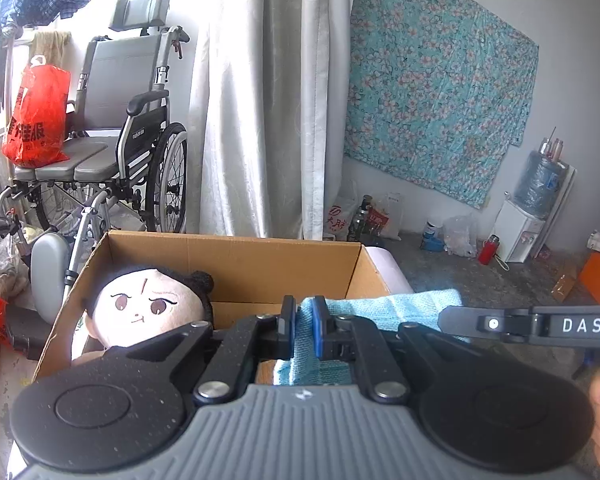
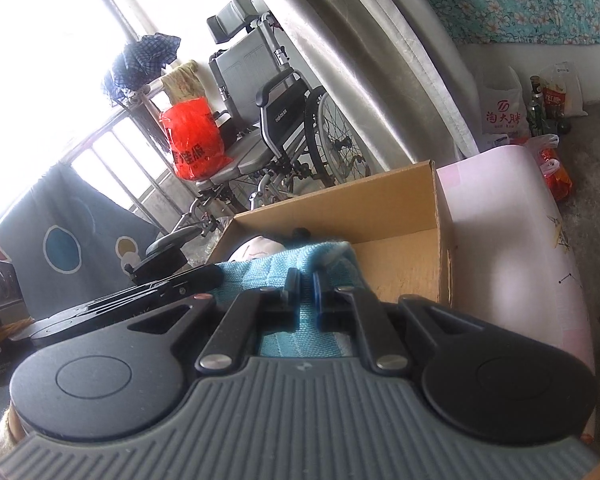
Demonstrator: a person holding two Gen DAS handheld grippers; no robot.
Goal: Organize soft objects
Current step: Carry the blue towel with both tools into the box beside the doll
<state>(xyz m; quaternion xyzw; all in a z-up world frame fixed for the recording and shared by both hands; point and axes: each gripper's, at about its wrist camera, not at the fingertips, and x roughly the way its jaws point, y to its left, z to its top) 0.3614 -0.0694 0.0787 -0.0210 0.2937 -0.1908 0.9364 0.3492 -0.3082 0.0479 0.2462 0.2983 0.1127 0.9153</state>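
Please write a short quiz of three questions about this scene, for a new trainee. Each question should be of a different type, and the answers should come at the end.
1. True or false: the left claw and the right claw both pinch the blue towel.
2. What already lies inside the cardboard box?
A. a red bag
B. a plush doll
C. a bottle
3. Fill in: the red bag sits on the seat of the ____.

Key:
1. True, each claw is closed on the towel.
2. B, the plush doll lies at the box's left side in the left wrist view.
3. Wheelchair.
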